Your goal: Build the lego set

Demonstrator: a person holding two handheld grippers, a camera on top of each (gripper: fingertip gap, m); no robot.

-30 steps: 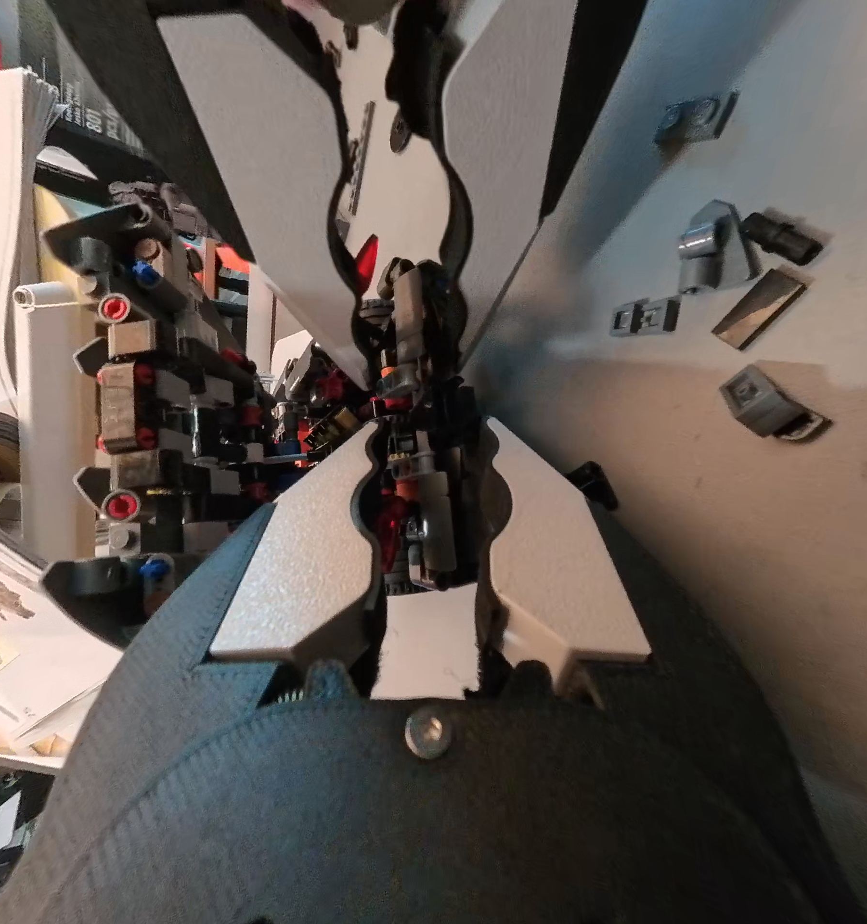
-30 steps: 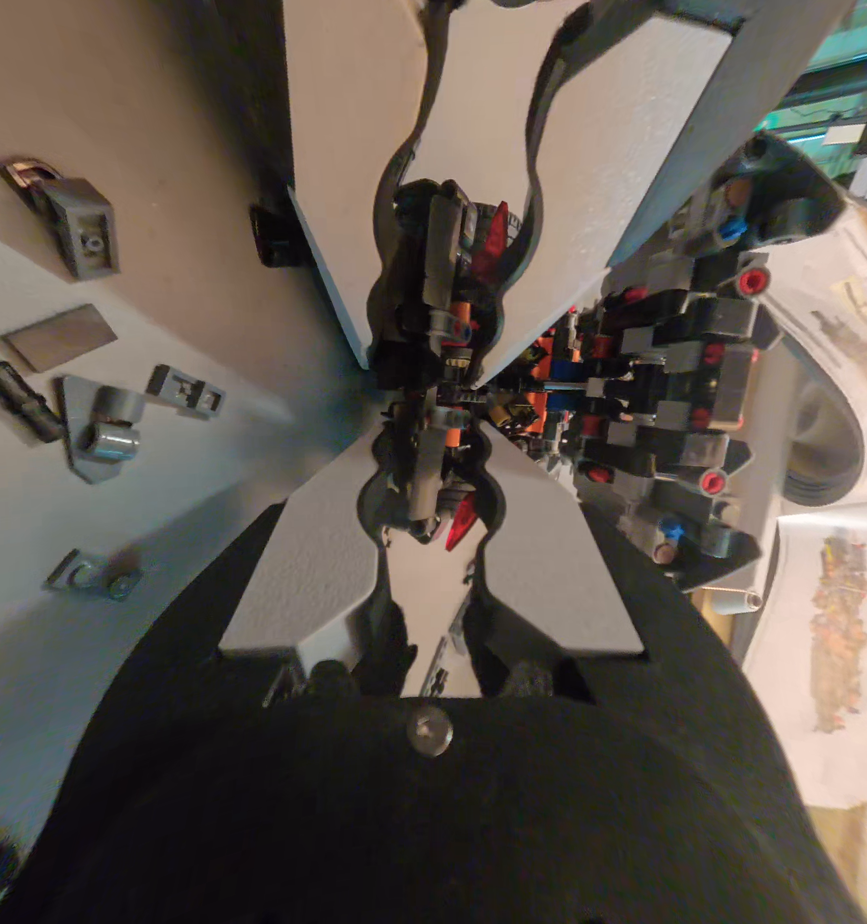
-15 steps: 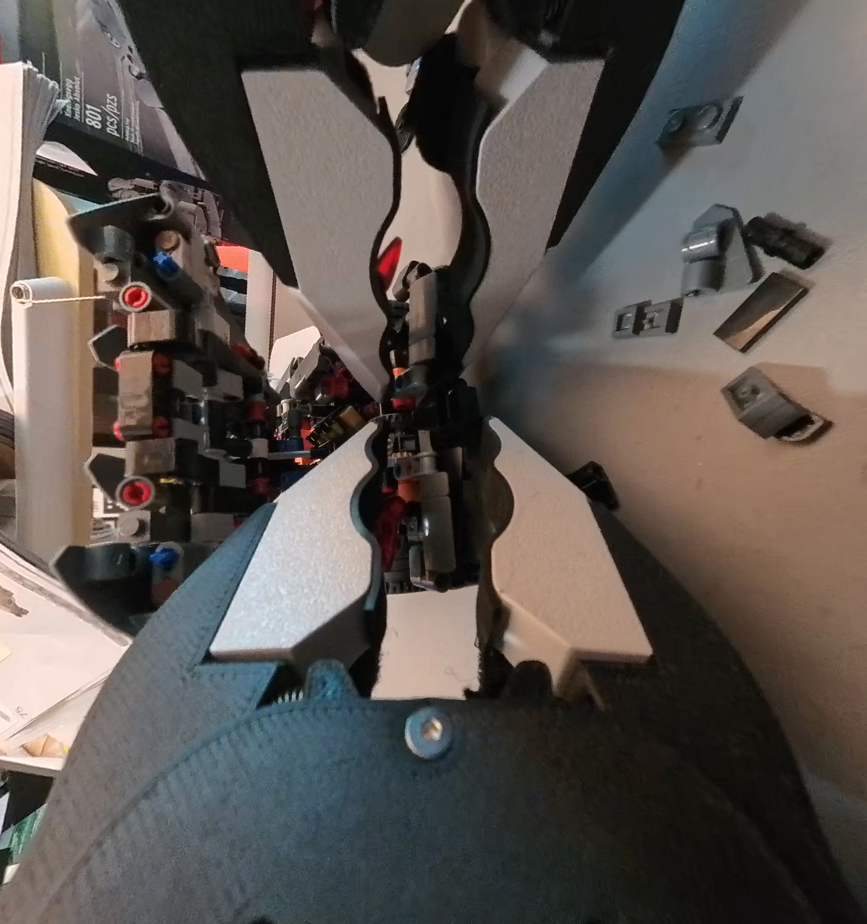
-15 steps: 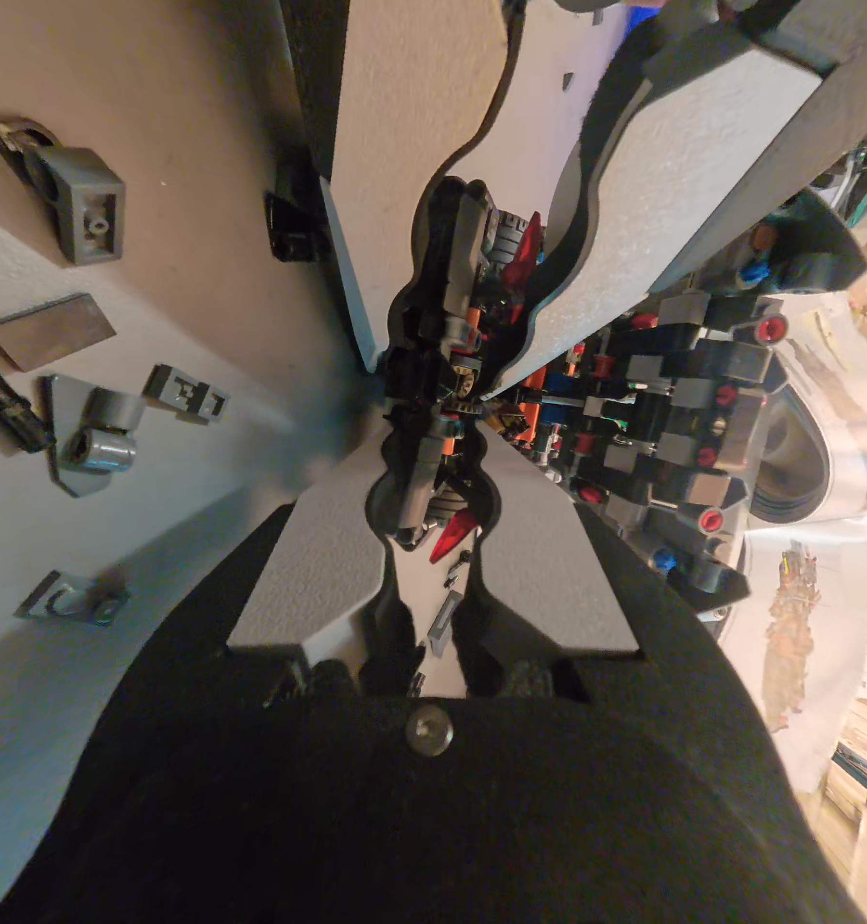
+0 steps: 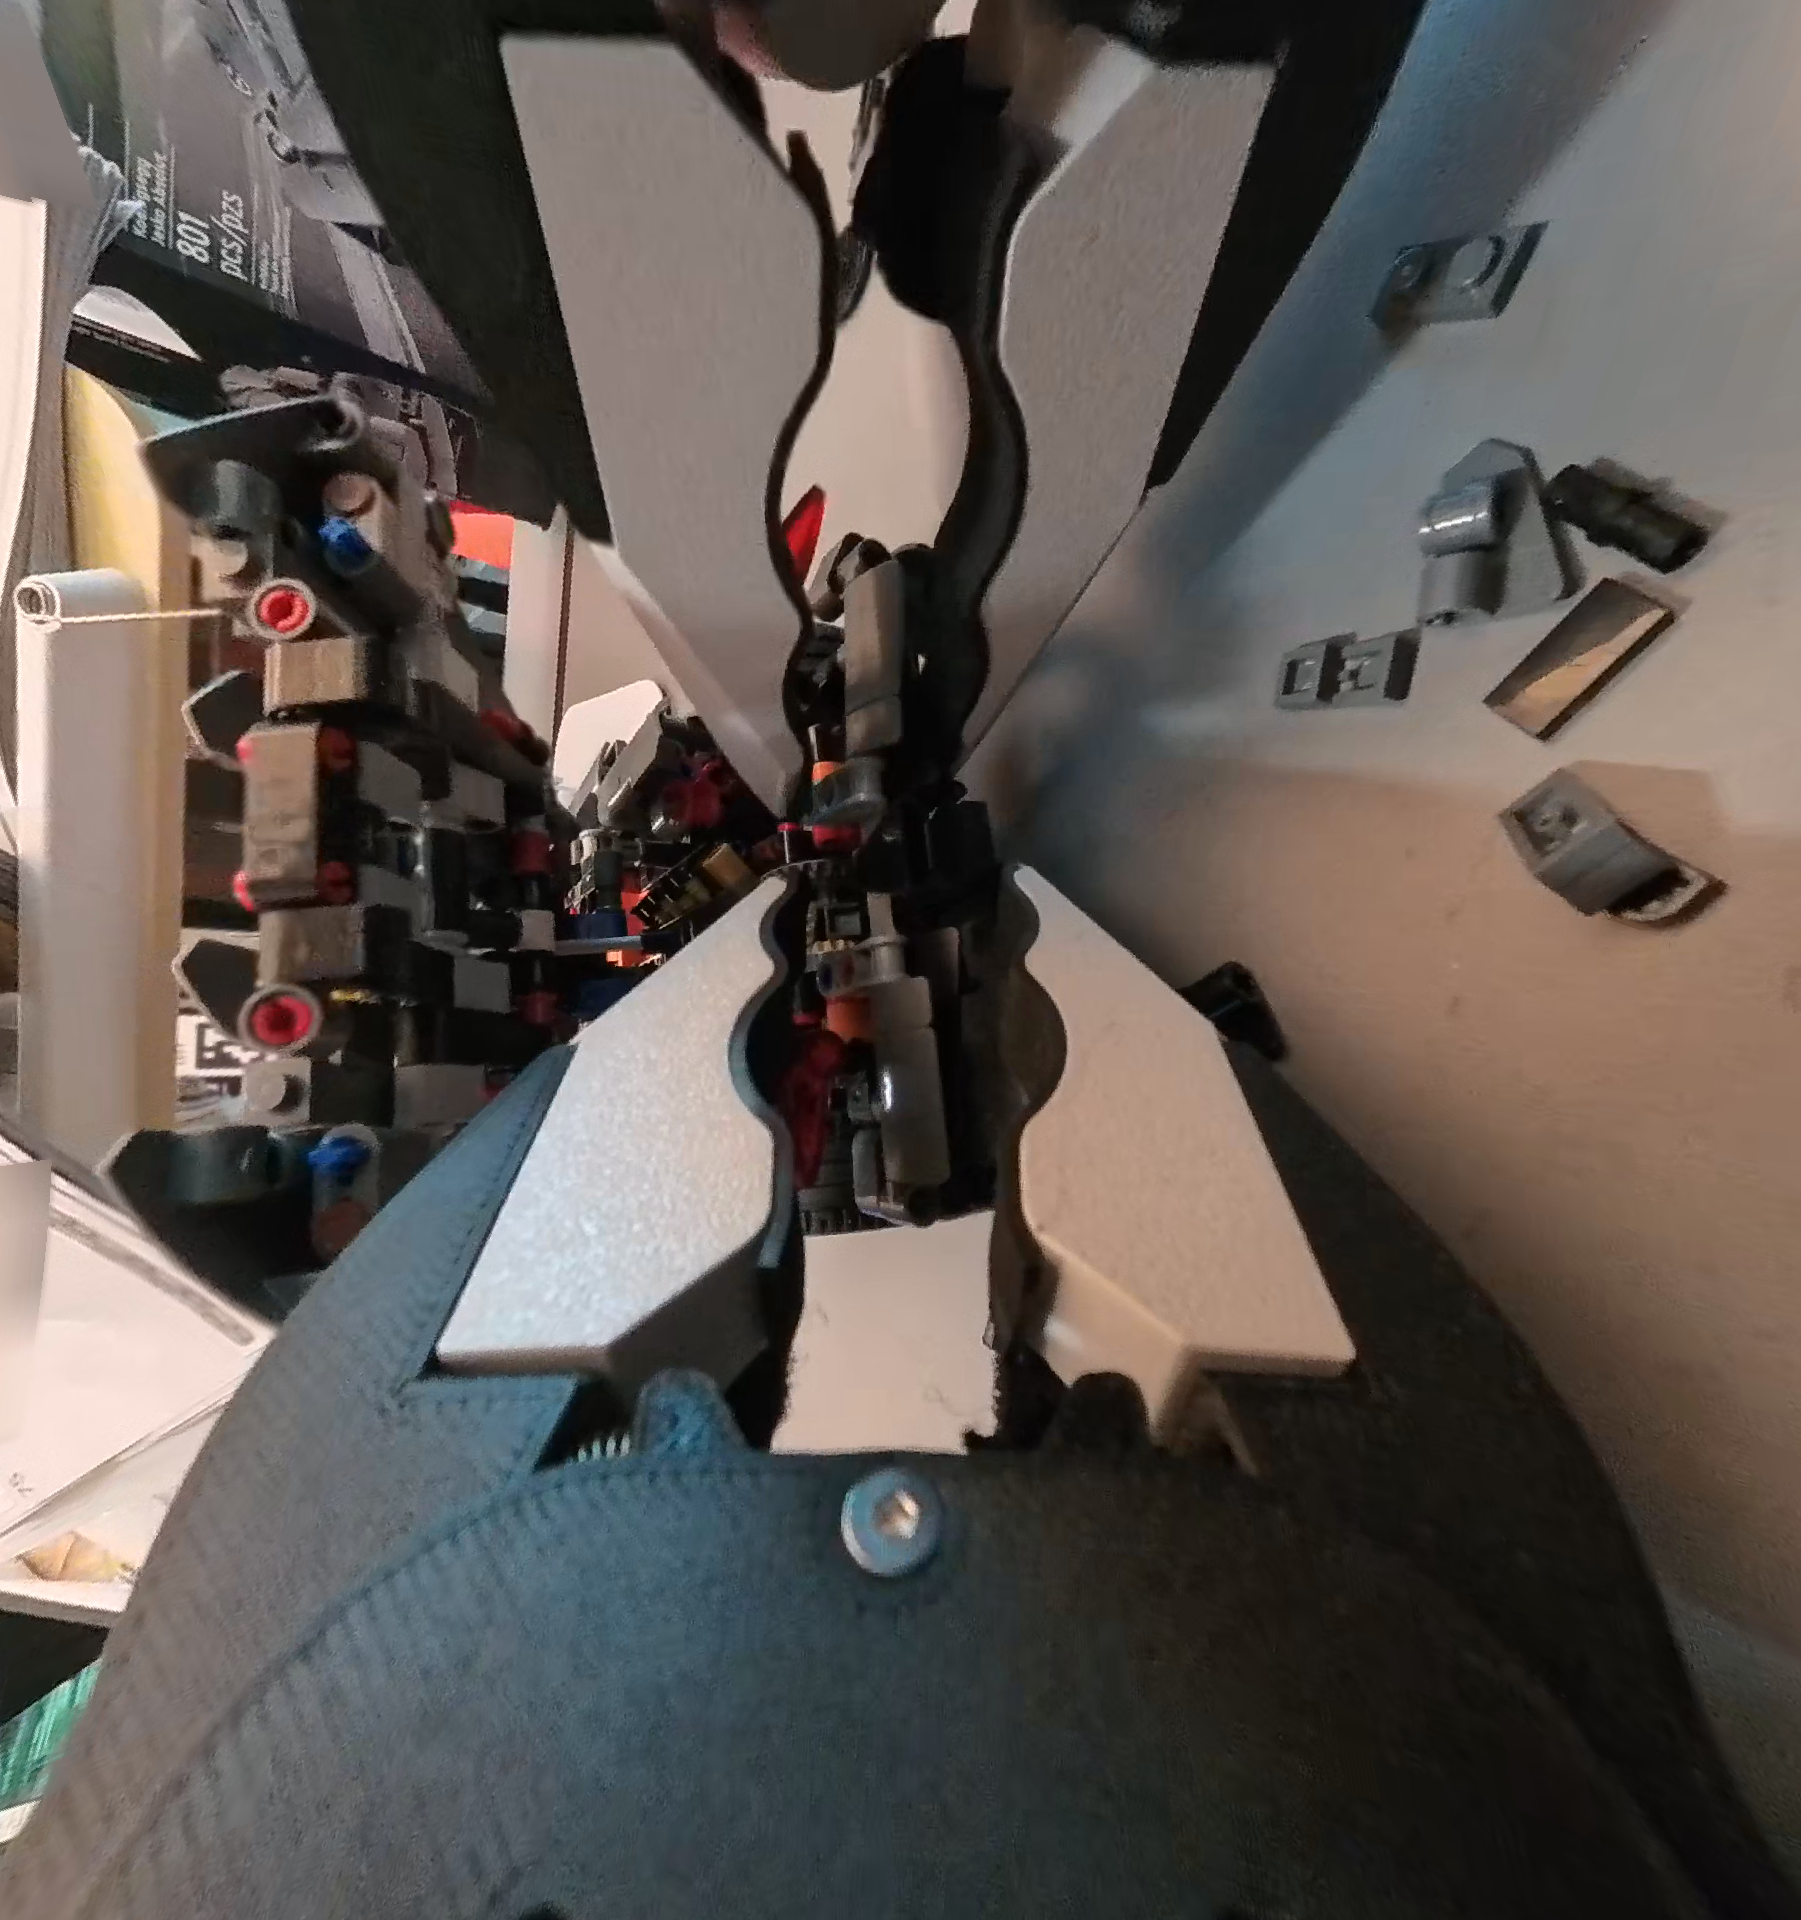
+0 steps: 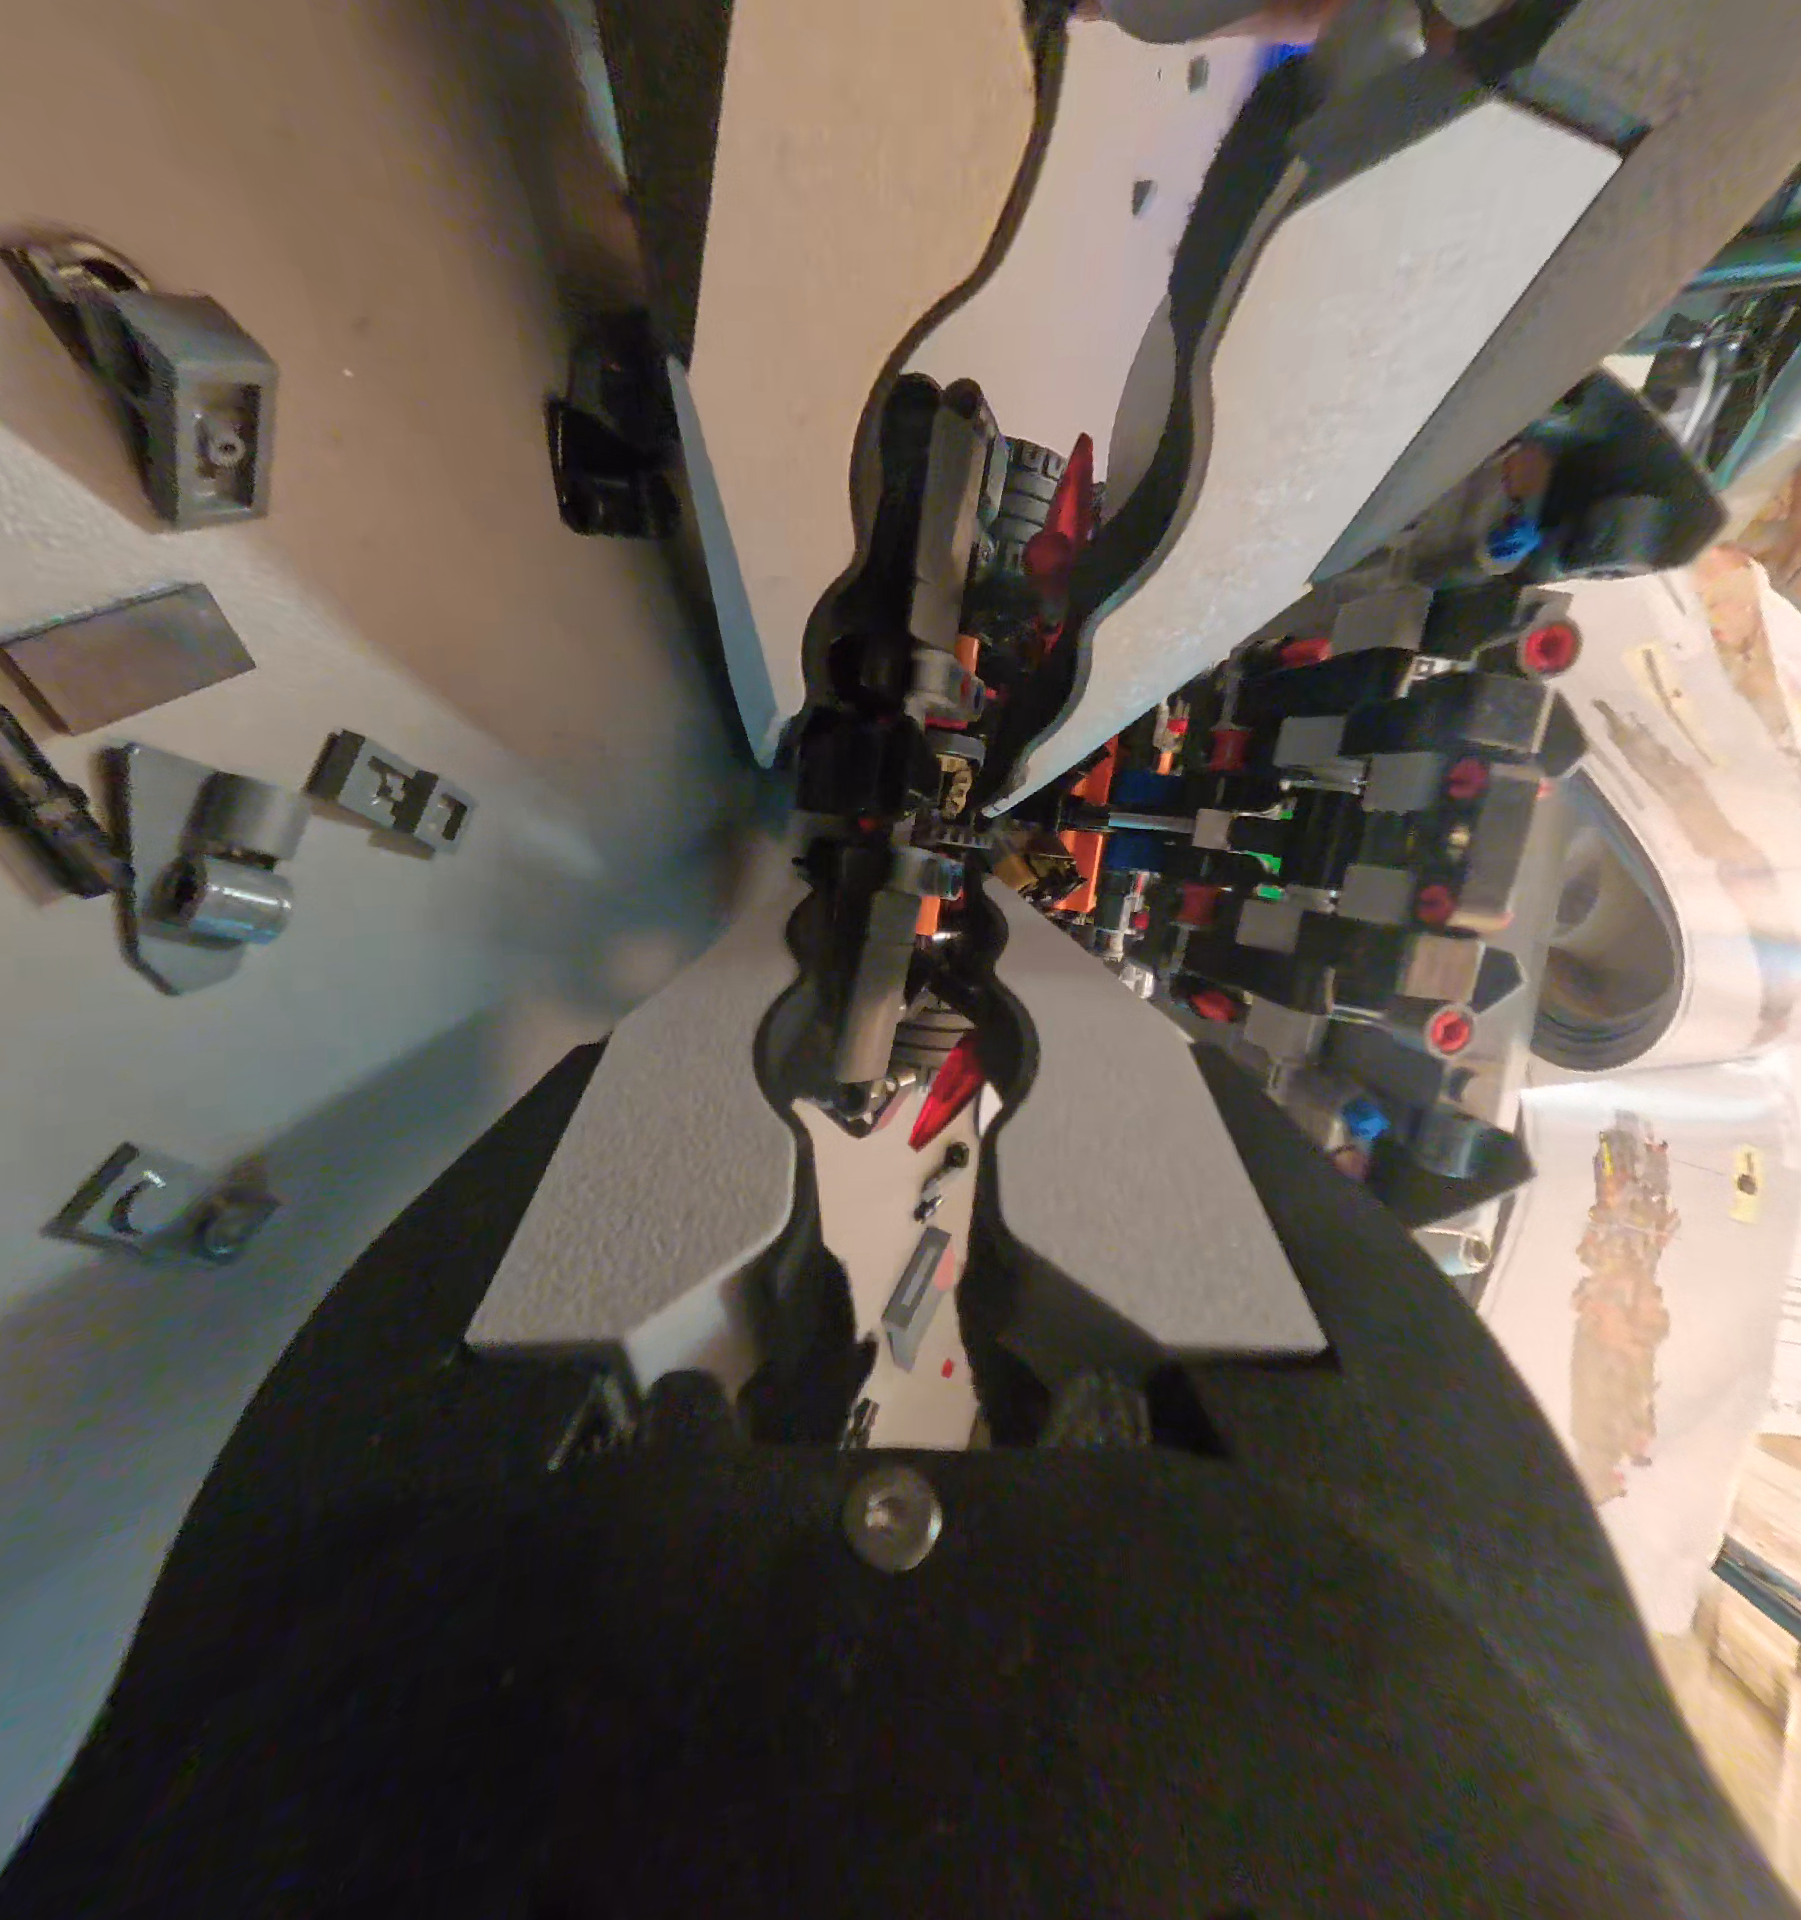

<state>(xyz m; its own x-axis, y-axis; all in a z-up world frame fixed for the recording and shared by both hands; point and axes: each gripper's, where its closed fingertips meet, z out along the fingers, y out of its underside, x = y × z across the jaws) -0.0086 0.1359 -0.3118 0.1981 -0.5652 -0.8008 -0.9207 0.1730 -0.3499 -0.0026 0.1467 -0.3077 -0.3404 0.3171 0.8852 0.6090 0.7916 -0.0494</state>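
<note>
Left wrist view: lego sub-assembly (image 5: pixel 880 1049) centre, between left gripper (image 5: pixel 891 914) near and right gripper (image 5: pixel 880 769) far, tips meeting. Large lego model (image 5: pixel 356 852) left, booklet (image 5: pixel 65 1340) near-left. Loose lego pieces (image 5: pixel 1498 551) on table (image 5: pixel 1498 1091), right, well apart.

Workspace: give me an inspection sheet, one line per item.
Surface: pale tabletop, lightly marked.
Job's things: lego model on the table; a slim sub-assembly gripped at both ends.
Clutter: loose grey pieces, a black connector, a dark tile.
Grippers: left gripper and right gripper shut on the sub-assembly, facing each other.
Cables: nothing seen.
Surroundings: instruction booklet, set box, paper stack.
</note>
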